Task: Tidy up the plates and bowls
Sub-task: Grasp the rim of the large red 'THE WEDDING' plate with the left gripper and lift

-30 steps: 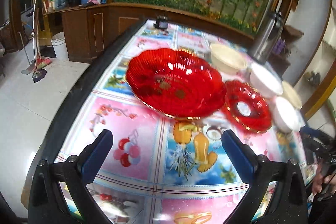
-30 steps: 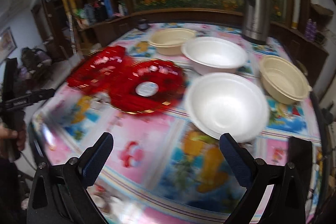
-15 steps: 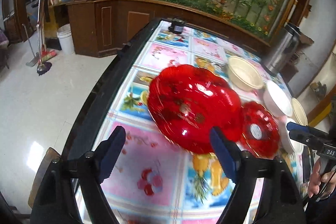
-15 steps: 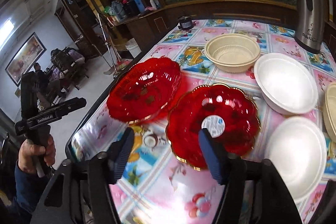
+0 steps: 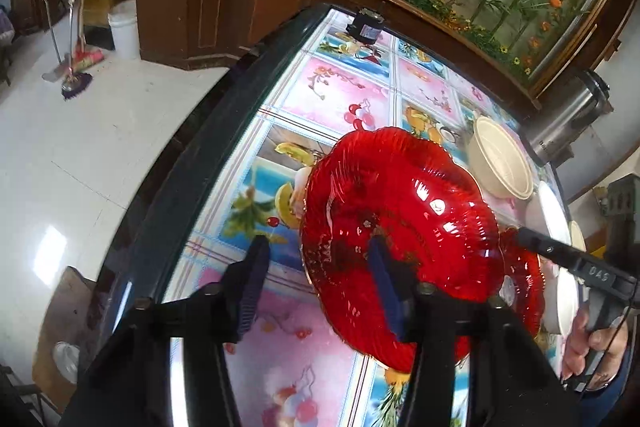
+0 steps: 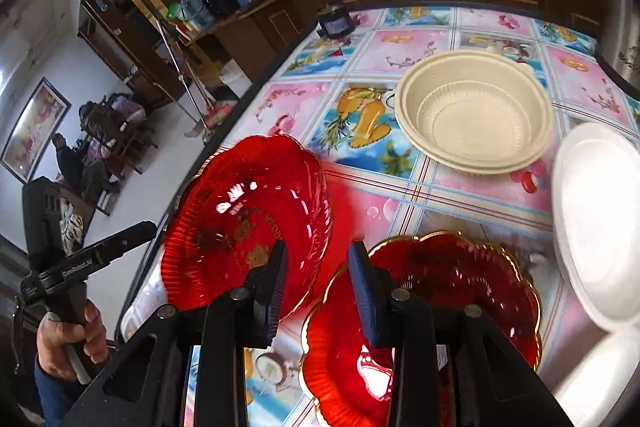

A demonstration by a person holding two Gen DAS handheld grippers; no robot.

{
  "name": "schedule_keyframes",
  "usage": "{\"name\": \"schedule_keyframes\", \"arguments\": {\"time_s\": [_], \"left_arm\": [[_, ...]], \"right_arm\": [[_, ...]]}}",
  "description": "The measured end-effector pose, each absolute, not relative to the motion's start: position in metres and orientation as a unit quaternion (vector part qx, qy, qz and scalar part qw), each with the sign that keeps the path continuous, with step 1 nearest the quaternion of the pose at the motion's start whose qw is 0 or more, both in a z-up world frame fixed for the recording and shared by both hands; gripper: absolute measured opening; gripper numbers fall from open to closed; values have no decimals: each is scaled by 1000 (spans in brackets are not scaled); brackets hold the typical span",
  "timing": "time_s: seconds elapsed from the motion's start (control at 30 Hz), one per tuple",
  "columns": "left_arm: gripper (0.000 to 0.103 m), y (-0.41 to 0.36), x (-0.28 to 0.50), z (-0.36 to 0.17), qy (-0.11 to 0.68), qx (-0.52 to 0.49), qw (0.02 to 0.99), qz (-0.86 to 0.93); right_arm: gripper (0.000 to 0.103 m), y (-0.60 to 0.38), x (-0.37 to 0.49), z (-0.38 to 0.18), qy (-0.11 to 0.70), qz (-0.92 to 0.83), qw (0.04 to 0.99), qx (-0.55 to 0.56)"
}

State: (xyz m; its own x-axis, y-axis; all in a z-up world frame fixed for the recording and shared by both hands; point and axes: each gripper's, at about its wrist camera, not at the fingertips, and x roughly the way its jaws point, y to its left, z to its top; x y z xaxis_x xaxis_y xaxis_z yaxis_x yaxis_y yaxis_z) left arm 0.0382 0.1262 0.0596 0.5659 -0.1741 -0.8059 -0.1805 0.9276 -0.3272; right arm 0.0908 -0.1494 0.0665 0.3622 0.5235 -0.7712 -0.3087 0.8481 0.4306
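Since the earlier frame both grippers had narrowed and dropped lower — the left gripper (image 5: 316, 281) straddled the large red plate's (image 5: 400, 227) rim near the tabletop's (image 5: 340, 95) left edge. The right gripper (image 6: 318, 279), half-closed and empty, hovered at the small red plate's (image 6: 452, 291) rim — probably for stacking.

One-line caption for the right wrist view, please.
Right gripper, jaws open, straddles the near rim of the gold-edged red scalloped plate, beside a larger red plate and beige bowl.
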Motion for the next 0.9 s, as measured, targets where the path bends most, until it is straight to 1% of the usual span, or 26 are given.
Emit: {"name": "schedule_keyframes", "arguments": {"time_s": [0.1, 0.17, 0.2, 0.23, 0.27, 0.3, 0.47, 0.67, 0.9], "left_arm": [[41, 129, 45, 51, 472, -198, 859, 4], [37, 129, 49, 48, 475, -201, 857, 3], [36, 129, 51, 46, 476, -204, 855, 2], [33, 129, 52, 44, 476, -206, 855, -2], [25, 128, 55, 41, 478, -209, 853, -7], [21, 127, 57, 39, 480, -208, 852, -9], [21, 120, 57, 38, 480, -189, 857, -7], [21, 123, 40, 39, 478, -189, 858, 0], [21, 131, -4, 41, 467, -192, 863, 9]], "right_arm": [[34, -142, 100, 57, 513, 257, 812, 104], [34, -137, 104, 52, 519, 254, 811, 99], [31, -137, 105, 49, 520, 254, 809, 98], [29, -134, 106, 47, 523, 250, 809, 94], [25, -133, 107, 45, 525, 245, 810, 91], [21, -131, 109, 42, 527, 246, 808, 91], [14, -125, 109, 36, 527, 247, 808, 87], [14, -120, 99, 36, 527, 253, 807, 87], [14, -110, 74, 34, 531, 273, 798, 82]]}}
